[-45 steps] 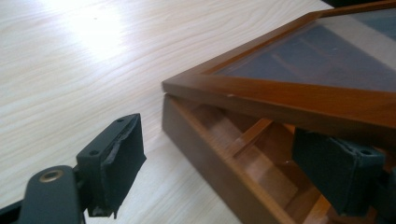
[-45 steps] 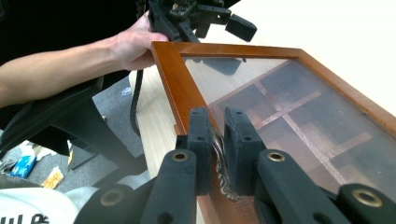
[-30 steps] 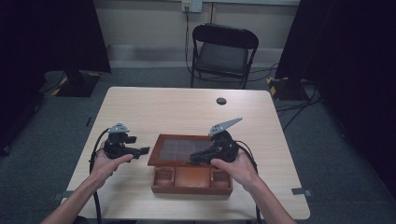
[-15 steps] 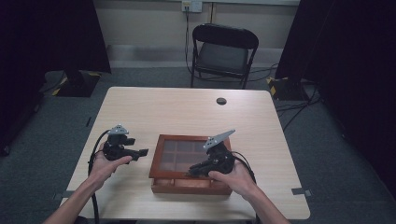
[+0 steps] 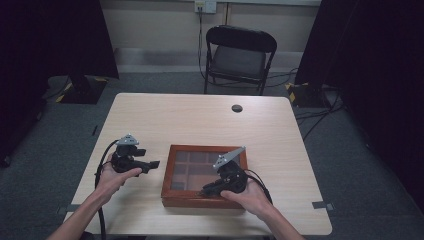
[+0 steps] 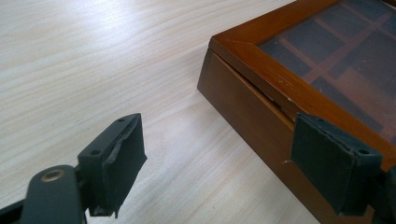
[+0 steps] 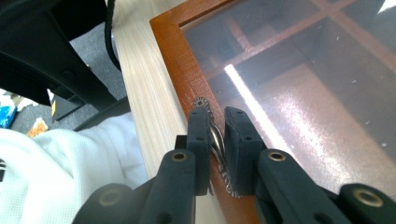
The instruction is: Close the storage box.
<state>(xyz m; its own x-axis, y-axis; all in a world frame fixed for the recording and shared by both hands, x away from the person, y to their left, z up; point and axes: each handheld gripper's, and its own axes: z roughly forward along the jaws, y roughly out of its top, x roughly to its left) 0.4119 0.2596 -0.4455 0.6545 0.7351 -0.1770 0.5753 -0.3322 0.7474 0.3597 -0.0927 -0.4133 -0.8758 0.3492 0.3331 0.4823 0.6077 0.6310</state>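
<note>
A brown wooden box (image 5: 169, 172) with a glass-paned lid lies closed on the table's near half. Dividers show through the glass (image 7: 299, 79). My right gripper (image 5: 206, 191) is at the box's front edge, shut on the small metal handle (image 7: 215, 136) fixed to the lid frame (image 7: 175, 56). My left gripper (image 5: 154, 164) hovers just left of the box, open, with nothing between its pads. In the left gripper view the box's corner and side wall (image 6: 243, 88) sit ahead of the left gripper (image 6: 219, 144), with one pad (image 6: 331, 163) in front of the wall.
The light wooden table (image 5: 200, 120) carries a small black round cap (image 5: 237, 108) near its far edge. A black folding chair (image 5: 240, 50) stands behind the table. The person's white clothing (image 7: 56, 177) is close to the table's front edge.
The lid, tilted up one second ago, has come down flat onto the box with my right gripper on its handle. The left gripper has barely moved.
</note>
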